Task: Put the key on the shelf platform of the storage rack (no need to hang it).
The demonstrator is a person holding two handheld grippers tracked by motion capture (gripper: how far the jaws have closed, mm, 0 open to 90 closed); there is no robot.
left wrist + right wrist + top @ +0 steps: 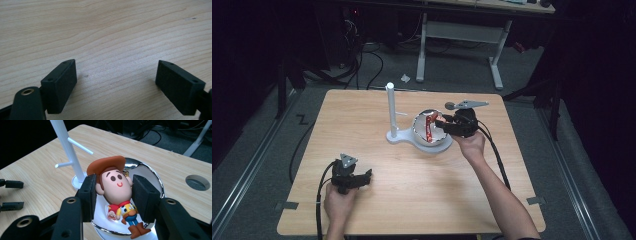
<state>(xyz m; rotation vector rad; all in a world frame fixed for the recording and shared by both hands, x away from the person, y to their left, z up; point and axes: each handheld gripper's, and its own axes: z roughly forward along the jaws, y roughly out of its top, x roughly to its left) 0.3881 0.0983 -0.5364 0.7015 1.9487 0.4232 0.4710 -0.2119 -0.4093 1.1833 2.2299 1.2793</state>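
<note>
Wooden table (412,190) | right tool (114,192) level over bowl (155,180), clamping cowboy doll (116,187) | left tool (116,82) wide, resting.

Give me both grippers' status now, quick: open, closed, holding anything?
Left gripper: open, nothing between the jaws, low over the bare table.
Right gripper: closed on the cowboy figure's head, over the shiny bowl.

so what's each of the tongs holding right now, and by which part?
Right tongs are shut on the cowboy figurine, pads on either side of its head, over the shiny bowl. Left tongs stand open above bare table, holding nothing.
</note>
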